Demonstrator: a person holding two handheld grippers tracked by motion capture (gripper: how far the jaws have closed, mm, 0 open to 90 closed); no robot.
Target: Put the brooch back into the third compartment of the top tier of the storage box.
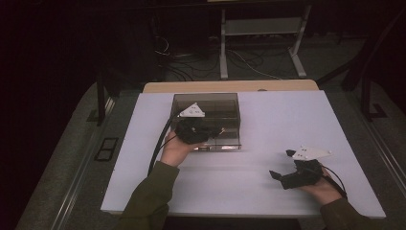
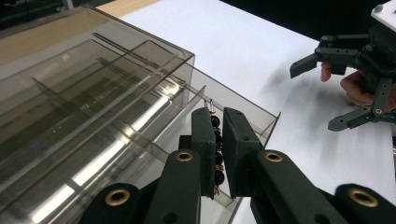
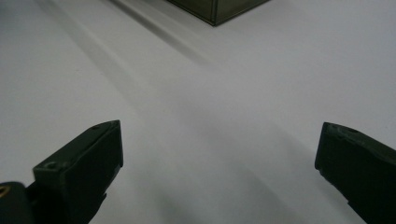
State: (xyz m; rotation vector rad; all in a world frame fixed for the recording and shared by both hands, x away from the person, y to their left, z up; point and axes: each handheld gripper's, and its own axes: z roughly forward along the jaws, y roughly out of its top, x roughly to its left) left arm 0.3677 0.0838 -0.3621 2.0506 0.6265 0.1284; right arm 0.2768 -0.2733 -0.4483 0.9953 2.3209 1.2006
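A short string of dark beads on copper wire [image 2: 215,140] is pinched upright between the pads of my left gripper [image 2: 218,116], which is shut on it. The gripper [image 1: 213,130] hovers over the front right compartments of a smoky clear plastic organiser box [image 1: 225,103], whose dividers [image 2: 93,93] show close up in the left gripper view. My right gripper [image 1: 281,164] rests on the white table at the right, jaws wide open with nothing between them [image 3: 219,149]. It also appears far off in the left gripper view [image 2: 317,95].
The white table top [image 1: 268,124] spreads around the box, with a wooden strip along its far edge [image 1: 230,86]. One corner of the box [image 3: 215,9] shows at the top of the right gripper view. Beyond the table are a white frame [image 1: 261,28] and floor cables.
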